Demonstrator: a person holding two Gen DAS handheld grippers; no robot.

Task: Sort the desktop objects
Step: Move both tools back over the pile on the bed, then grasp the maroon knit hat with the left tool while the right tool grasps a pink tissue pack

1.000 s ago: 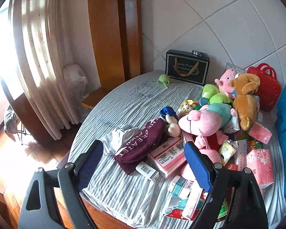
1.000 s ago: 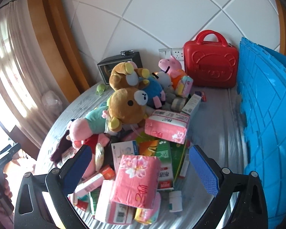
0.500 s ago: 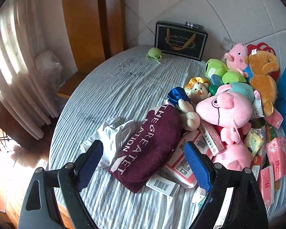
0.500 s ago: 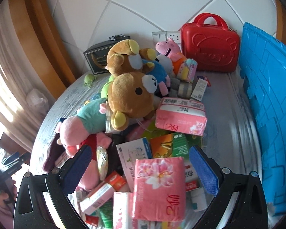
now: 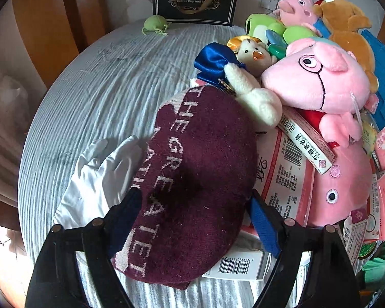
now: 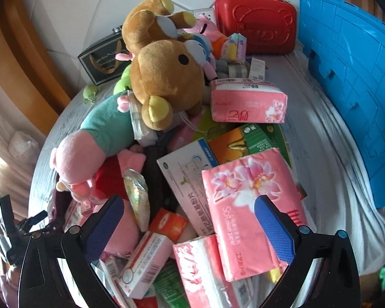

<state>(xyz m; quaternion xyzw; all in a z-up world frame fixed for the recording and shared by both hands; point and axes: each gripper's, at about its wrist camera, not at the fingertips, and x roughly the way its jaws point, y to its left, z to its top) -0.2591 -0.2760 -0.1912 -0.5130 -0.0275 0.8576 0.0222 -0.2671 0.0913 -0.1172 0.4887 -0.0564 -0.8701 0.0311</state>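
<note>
The maroon hat (image 5: 192, 179) lies at the near left edge of the pile on the desk (image 5: 95, 82), partly over a white glove (image 5: 100, 169). The left tongs (image 5: 195, 210) have closed in within the last second and now straddle its near end, released, not yet gripping, so a pick looks imminent. The right tongs (image 6: 190, 220) have also dropped lower, released, over a pink tissue pack (image 6: 246, 205).

Bare striped tablecloth (image 5: 95, 82) runs left of and behind the maroon hat (image 5: 192, 179); only a small green toy (image 5: 155, 25) and black gift box (image 5: 195, 1) at its far edge. Right of hat: stuffed toys, tissue packs, boxes packed touching. White glove (image 5: 100, 172) tucked against hat's left side.
</note>
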